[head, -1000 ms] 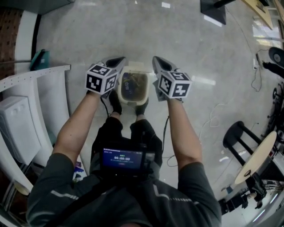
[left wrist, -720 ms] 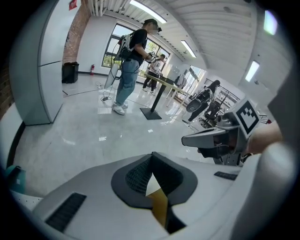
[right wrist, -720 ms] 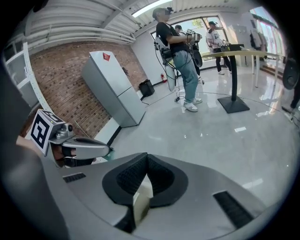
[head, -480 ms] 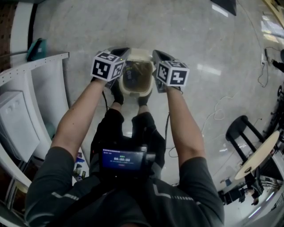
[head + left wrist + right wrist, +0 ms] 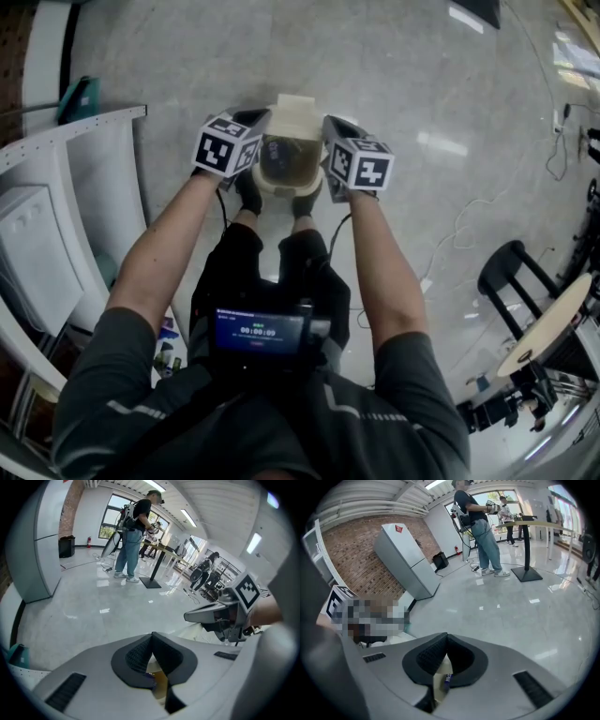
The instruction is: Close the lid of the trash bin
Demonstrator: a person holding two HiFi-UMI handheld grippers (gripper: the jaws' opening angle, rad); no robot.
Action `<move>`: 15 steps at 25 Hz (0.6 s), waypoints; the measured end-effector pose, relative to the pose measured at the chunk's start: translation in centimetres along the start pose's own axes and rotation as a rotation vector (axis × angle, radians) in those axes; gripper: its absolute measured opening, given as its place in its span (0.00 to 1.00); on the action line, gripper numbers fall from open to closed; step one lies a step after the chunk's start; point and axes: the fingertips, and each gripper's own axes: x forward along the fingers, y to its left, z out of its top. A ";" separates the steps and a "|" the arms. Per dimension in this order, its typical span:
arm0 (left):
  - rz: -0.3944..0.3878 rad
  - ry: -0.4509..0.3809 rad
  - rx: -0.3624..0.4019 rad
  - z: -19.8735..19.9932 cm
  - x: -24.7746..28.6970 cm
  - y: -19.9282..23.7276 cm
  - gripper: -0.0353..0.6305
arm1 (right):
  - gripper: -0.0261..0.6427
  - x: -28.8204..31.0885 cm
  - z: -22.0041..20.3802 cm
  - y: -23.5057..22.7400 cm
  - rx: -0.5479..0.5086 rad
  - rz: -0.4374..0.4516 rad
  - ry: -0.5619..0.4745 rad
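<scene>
In the head view a cream trash bin (image 5: 284, 161) stands open on the floor just ahead of the person's shoes, with rubbish inside. Its lid (image 5: 298, 116) stands up at the far rim. My left gripper (image 5: 254, 117) sits at the bin's left rim and my right gripper (image 5: 330, 125) at its right rim, so the two flank it. Both are shut with nothing between the jaws. In the left gripper view the jaws (image 5: 151, 637) meet at the tip, and the bin's inside (image 5: 160, 684) shows below them. The right gripper (image 5: 446, 637) is likewise shut, above the bin (image 5: 439, 685).
A white appliance (image 5: 52, 244) lies along the left, with a teal object (image 5: 81, 99) beyond it. A black stool (image 5: 511, 279), a round table (image 5: 551, 330) and floor cables (image 5: 457, 234) are at the right. People stand far off (image 5: 133, 531) near a grey fridge (image 5: 405, 559).
Both grippers have moved forward and inward, closing in on the bin's two sides. The raised lid now shows larger at the far rim.
</scene>
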 end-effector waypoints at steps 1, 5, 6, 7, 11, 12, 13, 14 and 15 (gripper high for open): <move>-0.004 0.013 0.012 -0.6 -0.1 -0.3 0.06 | 0.05 -0.3 -0.7 -0.1 0.003 -0.006 0.008; -0.028 0.045 -0.004 -3.0 -0.2 -2.4 0.06 | 0.05 -1.5 -3.5 -0.6 0.023 -0.013 0.036; -0.027 0.053 -0.005 -3.7 -0.2 -2.7 0.06 | 0.05 -1.5 -4.3 -0.7 0.027 -0.016 0.048; -0.024 0.060 0.001 -4.4 -0.2 -2.8 0.06 | 0.05 -1.4 -5.0 -0.7 0.031 -0.021 0.061; 0.003 0.089 0.016 -7.2 0.0 -2.5 0.06 | 0.05 -1.0 -7.5 -0.5 0.027 -0.029 0.102; 0.005 0.097 0.007 -7.9 0.1 -2.5 0.06 | 0.05 -1.0 -8.1 -0.5 0.029 -0.029 0.108; 0.005 0.104 0.000 -8.6 0.2 -2.6 0.06 | 0.05 -1.0 -8.7 -0.5 0.032 -0.029 0.115; 0.008 0.110 -0.005 -9.2 0.3 -2.6 0.06 | 0.05 -0.9 -9.2 -0.5 0.035 -0.031 0.122; 0.015 0.114 -0.013 -9.8 0.4 -2.6 0.06 | 0.05 -0.8 -9.7 -0.4 0.036 -0.034 0.130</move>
